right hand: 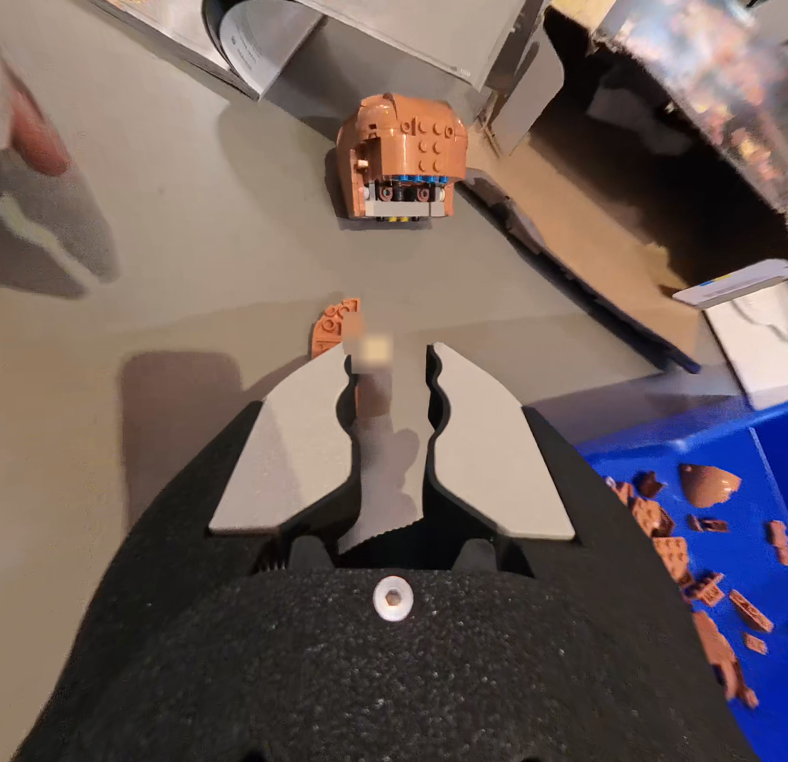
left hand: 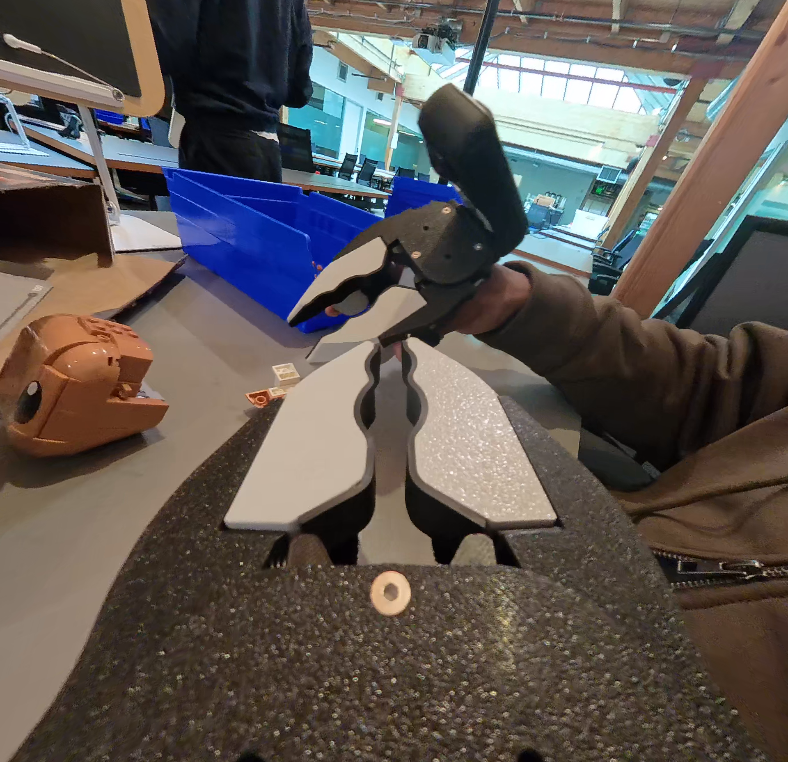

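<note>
Nearest us, our left gripper point(left hand: 390, 349) has its fingers almost closed with a narrow gap, and we see nothing between them. Our right gripper point(right hand: 388, 353) stands open over a loose curved brown brick point(right hand: 330, 328) on the grey table point(right hand: 170, 230); whether it grips anything we cannot tell. Beyond lies the part-built brown brick model point(right hand: 401, 161), its underside unfinished. More brown pieces wait in the blue bin point(right hand: 725, 549).

Grey table point(left hand: 213, 349): brick model point(left hand: 76, 383), blue bin point(left hand: 256, 238), loose bricks point(left hand: 277, 383).
</note>
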A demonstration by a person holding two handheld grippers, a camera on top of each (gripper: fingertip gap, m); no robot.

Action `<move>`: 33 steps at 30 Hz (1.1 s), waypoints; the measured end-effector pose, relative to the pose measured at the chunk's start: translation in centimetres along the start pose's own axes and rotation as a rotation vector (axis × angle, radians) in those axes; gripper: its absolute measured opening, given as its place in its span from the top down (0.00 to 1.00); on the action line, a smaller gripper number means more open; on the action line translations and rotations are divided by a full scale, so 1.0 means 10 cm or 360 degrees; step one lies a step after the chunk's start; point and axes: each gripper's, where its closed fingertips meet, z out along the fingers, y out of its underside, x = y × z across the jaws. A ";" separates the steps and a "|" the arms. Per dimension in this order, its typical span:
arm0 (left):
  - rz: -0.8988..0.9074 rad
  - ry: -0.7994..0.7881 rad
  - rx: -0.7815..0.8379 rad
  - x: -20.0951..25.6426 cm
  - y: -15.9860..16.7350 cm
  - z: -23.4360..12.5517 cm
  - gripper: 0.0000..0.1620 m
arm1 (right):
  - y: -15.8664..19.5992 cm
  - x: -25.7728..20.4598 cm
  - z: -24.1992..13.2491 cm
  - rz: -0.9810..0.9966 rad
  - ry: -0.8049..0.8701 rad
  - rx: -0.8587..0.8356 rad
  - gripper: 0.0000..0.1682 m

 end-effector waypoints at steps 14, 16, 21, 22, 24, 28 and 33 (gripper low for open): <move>0.0228 0.0013 0.0257 0.05 -0.20 -0.07 1.00 | 0.14 -0.06 0.26 0.0207 -0.0132 -0.0108 0.86; 0.0219 0.0032 0.0355 0.07 -0.29 -0.08 1.00 | 0.12 -0.03 0.24 0.0190 -0.0084 -0.0081 0.86; 0.0024 0.0009 0.0814 0.00 -0.72 -0.21 1.00 | 0.09 0.01 0.16 0.0119 0.0028 -0.0019 0.86; 0.0023 -0.0017 0.0852 -0.02 -0.77 -0.22 1.00 | 0.09 0.02 0.16 0.0111 0.0043 -0.0012 0.85; 0.0150 -0.0133 0.0880 -0.06 -0.84 -0.21 1.00 | 0.07 0.01 0.15 0.0102 0.0057 0.0022 0.85; 0.0291 -0.0302 0.1128 -0.05 -1.04 -0.31 1.00 | 0.02 0.00 0.10 0.0068 0.0075 0.0079 0.85; 0.0413 -0.0655 0.1077 -0.25 -1.10 -0.38 1.00 | 0.06 -0.04 0.08 0.0052 0.0020 0.0082 0.82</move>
